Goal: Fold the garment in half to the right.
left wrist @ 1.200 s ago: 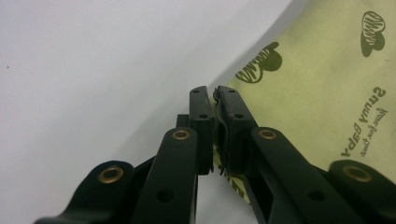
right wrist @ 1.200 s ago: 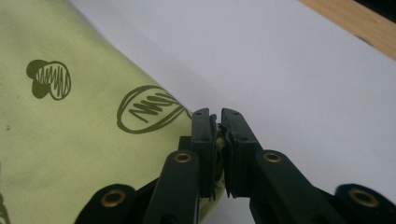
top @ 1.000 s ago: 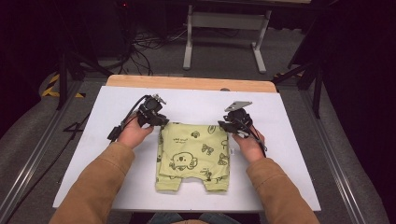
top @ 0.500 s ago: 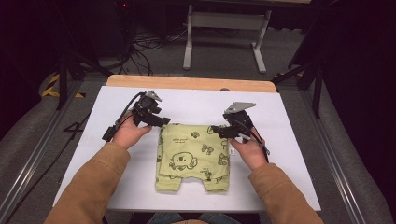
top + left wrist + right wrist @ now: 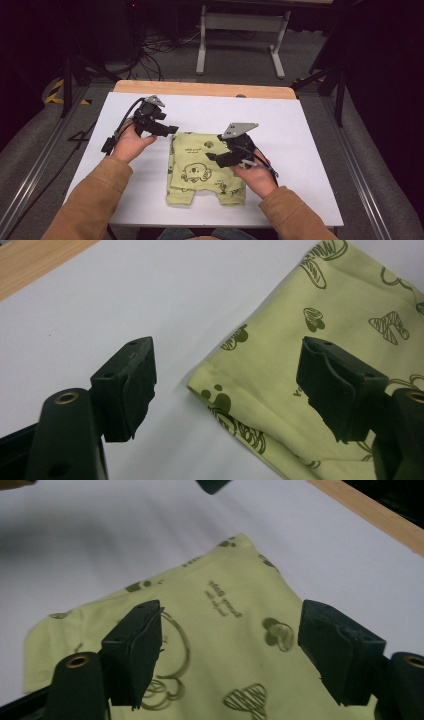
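One yellow-green printed garment [image 5: 205,167] lying folded flat, mid-worktop toward near edge. Fold looking done, probably one more left; far layers hard to read. My left gripper [image 5: 170,130] hovering beside garment's far left corner, jaws just been opening, standing wide, holding nothing. My right gripper [image 5: 212,157] hanging over cloth, jaws likewise been opening, wide, empty. Two grippers, one white worktop [image 5: 310,150].

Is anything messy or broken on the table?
Nothing stands out. The yellow-green printed cloth lies folded and flat on the white table, with no spill or tear in sight. The left gripper and right gripper have just been opening, and nothing is between their jaws.
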